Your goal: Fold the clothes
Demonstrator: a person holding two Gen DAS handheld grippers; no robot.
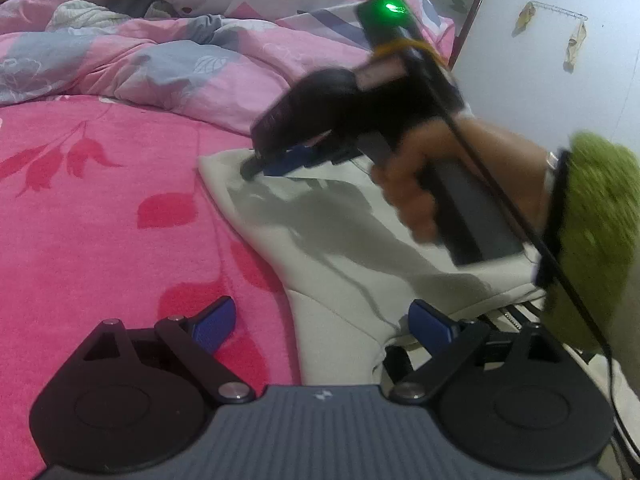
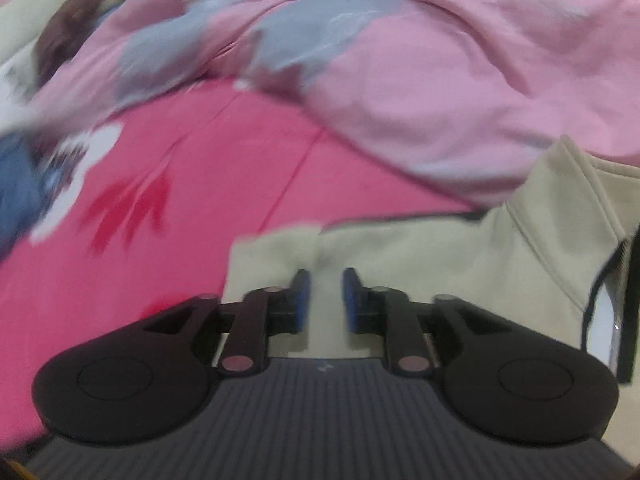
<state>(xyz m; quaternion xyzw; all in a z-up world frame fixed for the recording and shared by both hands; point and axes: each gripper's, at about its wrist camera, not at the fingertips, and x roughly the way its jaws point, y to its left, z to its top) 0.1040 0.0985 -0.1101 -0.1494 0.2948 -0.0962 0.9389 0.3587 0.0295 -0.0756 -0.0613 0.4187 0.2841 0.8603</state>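
Left claw [image 1: 322, 326] spread, cream garment [image 1: 340, 248] just ahead

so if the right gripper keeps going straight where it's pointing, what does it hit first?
Probably the cream garment: the right gripper is already over its folded edge, with a narrow gap between the fingers. Past that edge lie the pink sheet and then the quilt. Blur leaves depth unclear.

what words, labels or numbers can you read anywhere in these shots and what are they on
No readable words or numbers in either view.
Small pale logo mark on the grey body of the left tool: a symbol, not letters.
The same mark on the right tool: blurred.
Pale panel on the right tool's upper body, seen from the left wrist view: blurred, no text can be made out.
Cream garment, pink sheet, quilt: only patterns, no print.
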